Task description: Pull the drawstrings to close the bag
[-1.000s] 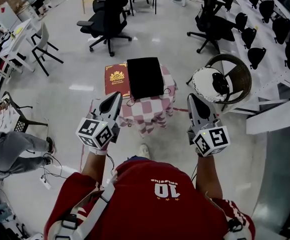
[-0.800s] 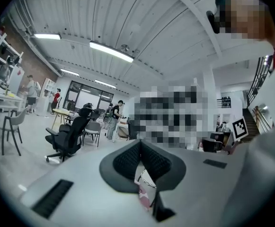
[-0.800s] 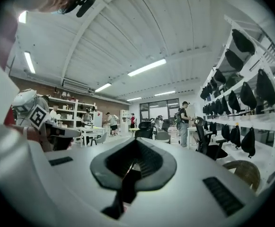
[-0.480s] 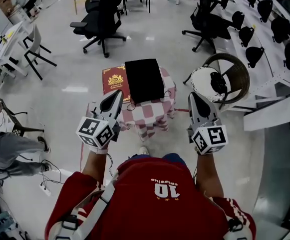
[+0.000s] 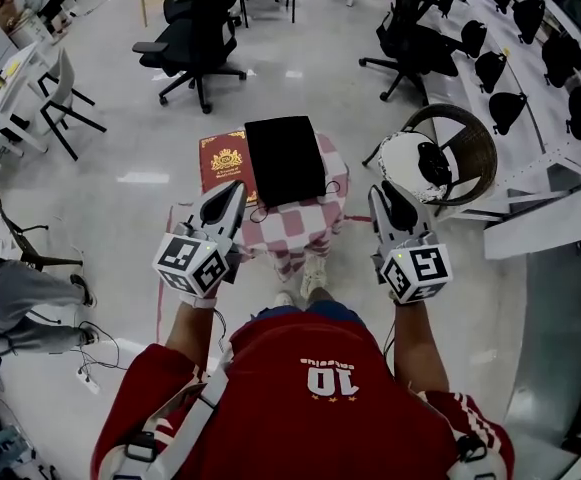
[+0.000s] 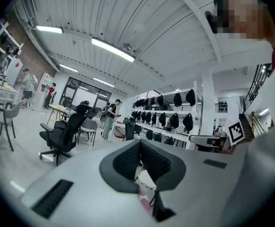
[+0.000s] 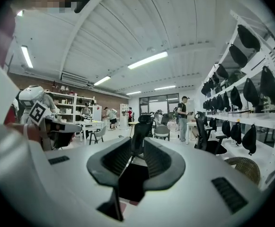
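I hold both grippers short of the table, grasping nothing. The left gripper [image 5: 232, 190] has its jaws together and empty, and the right gripper [image 5: 382, 193] is opening its jaws on air. Beyond, the black bag [image 5: 285, 158] lies flat on the checked table [image 5: 305, 226], its drawstrings [image 5: 261, 203] loose towards the near edge. All the pulling remains.

Open-plan lab or office: swivel chairs [image 5: 195, 40], desks [image 5: 12, 76], racks of black bags [image 5: 497, 69]
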Tool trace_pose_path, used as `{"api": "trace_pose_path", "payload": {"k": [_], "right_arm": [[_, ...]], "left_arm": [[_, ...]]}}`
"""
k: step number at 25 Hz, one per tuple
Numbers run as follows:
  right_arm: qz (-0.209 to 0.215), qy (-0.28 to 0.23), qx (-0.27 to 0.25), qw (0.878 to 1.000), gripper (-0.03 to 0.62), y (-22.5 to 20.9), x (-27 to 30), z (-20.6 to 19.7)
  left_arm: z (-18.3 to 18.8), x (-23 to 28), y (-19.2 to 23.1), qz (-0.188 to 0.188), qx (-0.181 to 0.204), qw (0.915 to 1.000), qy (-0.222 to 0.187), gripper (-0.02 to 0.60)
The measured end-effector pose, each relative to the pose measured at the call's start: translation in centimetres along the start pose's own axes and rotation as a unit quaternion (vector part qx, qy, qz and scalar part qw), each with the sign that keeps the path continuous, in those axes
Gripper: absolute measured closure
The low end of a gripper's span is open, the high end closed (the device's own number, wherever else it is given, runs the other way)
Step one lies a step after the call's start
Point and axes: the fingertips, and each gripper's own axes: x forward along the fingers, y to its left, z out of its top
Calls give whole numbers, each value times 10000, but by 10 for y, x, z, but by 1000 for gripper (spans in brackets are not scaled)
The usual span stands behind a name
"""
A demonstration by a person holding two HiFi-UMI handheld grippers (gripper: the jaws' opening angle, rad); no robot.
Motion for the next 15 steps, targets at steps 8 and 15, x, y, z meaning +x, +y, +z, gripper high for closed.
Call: {"api": "trace_pose_path", "payload": {"k": [8, 15], "right_arm": [[8, 378, -136, 9992, 495, -20, 24, -46], [85, 1072, -861, 9905, 477, -34, 51, -115]], "left_arm": [[-6, 11, 2, -25, 78, 10000, 55, 574], [-9, 26, 6, -18, 118, 9998, 161, 573]]}}
